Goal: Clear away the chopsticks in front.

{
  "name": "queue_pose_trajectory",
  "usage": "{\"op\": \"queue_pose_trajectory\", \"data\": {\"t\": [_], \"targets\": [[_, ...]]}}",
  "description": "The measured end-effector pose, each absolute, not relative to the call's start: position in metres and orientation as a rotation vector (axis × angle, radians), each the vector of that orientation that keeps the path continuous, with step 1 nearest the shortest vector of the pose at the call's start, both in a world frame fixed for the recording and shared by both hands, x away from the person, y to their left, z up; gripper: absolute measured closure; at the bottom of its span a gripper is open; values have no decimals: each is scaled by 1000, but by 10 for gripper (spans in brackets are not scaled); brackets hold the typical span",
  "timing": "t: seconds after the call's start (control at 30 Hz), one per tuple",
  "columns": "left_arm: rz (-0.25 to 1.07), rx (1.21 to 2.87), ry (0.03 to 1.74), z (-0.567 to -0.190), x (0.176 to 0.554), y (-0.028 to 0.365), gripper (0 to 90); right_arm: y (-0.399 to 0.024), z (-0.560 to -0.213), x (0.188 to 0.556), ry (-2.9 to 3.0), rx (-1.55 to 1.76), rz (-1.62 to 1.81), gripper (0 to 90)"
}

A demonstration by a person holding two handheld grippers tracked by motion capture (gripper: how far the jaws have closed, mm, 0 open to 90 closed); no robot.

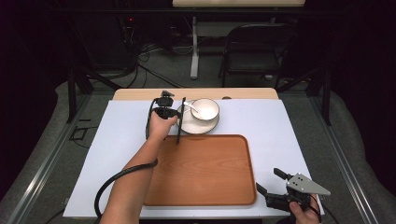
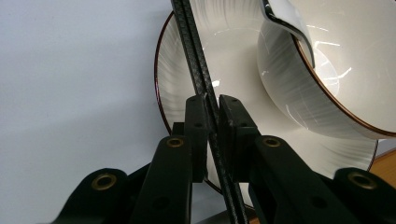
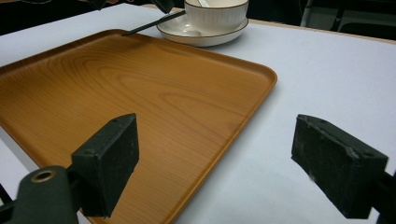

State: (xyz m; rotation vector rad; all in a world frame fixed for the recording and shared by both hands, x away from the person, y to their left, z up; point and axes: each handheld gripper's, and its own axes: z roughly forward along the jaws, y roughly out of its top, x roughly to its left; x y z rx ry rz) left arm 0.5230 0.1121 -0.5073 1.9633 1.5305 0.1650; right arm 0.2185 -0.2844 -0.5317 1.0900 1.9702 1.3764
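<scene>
The left gripper (image 2: 212,133), a matt black two-jaw tool, has its flat pads clamped on a pair of thin black chopsticks (image 2: 201,70) with a fine woven, carbon-like texture; the sticks lie pressed together side by side between the jaws. In the high view the chopsticks (image 1: 180,120) run from the left rim of the saucer down to the far left corner of the tray, where their lower tip hangs over the tray's far edge.

Just beside them stands a round glossy white ceramic bowl (image 1: 204,109) with a thin brown rim, set on a matching round white saucer (image 1: 201,125) with a dark-edged lip and faint radial ribbing. A glossy white ceramic spoon (image 1: 191,108) leans in the bowl, its handle pointing over the left rim. Bowl and saucer sit near the far edge of the pale blue-grey, smooth table cover (image 1: 121,140).

The rectangular wooden tray (image 1: 205,172) has rounded corners, a low raised lip and a warm orange grain; it occupies the near middle of the cover.

The right gripper (image 3: 215,163), near the cover's near right corner, has its rough block pads spread wide apart with nothing between them.
</scene>
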Motion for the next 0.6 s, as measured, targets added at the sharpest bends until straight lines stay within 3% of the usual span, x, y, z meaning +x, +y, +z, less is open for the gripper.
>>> {"op": "queue_pose_trajectory", "data": {"t": [0.6], "targets": [[21,1923,1683,-510,530,109,848,-284,-532,218,1965,1091,1378,148]]}}
